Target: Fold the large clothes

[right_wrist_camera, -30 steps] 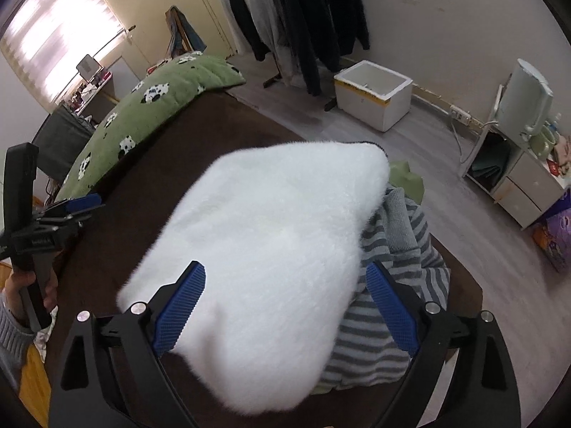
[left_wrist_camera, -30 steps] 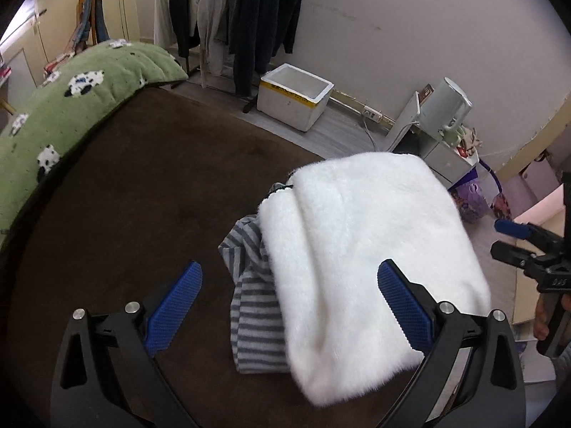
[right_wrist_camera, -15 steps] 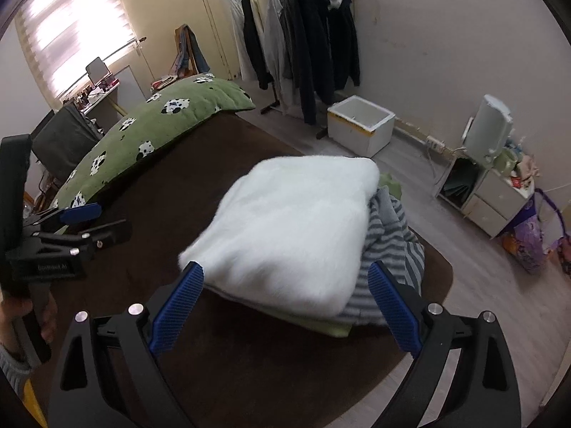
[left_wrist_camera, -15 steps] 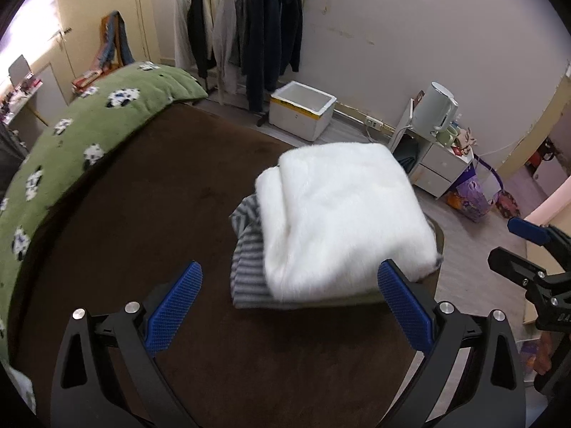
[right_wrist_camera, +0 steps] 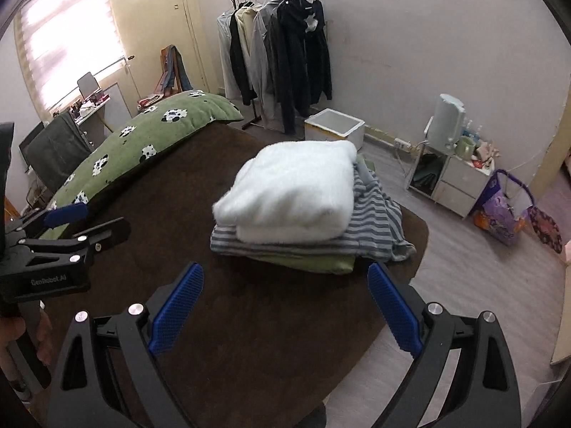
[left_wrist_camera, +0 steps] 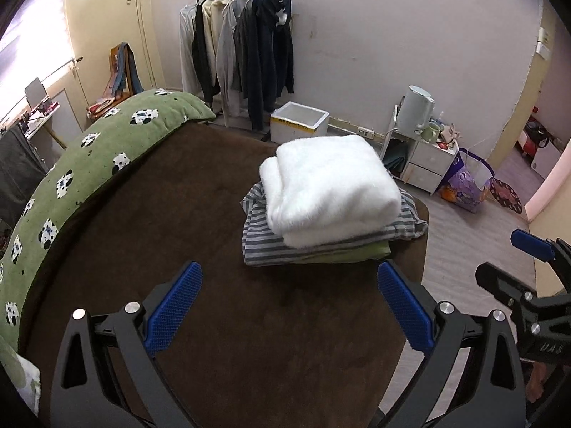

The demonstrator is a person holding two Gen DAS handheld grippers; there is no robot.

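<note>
A folded white fluffy garment [left_wrist_camera: 328, 185] [right_wrist_camera: 289, 192] tops a stack on the brown bed cover [left_wrist_camera: 160, 221] [right_wrist_camera: 249, 321]. Under it lie a grey striped garment [left_wrist_camera: 264, 246] [right_wrist_camera: 374, 221] and a folded green one [left_wrist_camera: 357, 251] [right_wrist_camera: 314, 262]. My left gripper [left_wrist_camera: 289, 303] is open, held back from the stack with nothing between its blue pads. My right gripper [right_wrist_camera: 285, 303] is open too, also short of the stack and empty. Each gripper shows in the other's view: the right gripper [left_wrist_camera: 514, 264] at the right edge, the left gripper [right_wrist_camera: 89, 221] at the left edge.
A green cow-print blanket [left_wrist_camera: 89, 164] [right_wrist_camera: 150, 139] lies along the bed's left side. Beyond the bed stand a clothes rack [left_wrist_camera: 242, 71] with dark coats, a white foam box [left_wrist_camera: 299, 121], a small cabinet [left_wrist_camera: 424, 164] with a kettle, and a purple bag [left_wrist_camera: 467, 189] on the floor.
Both grippers have pulled back and risen away from the stack, which now looks smaller and sits untouched. The white garment stays folded on top.
</note>
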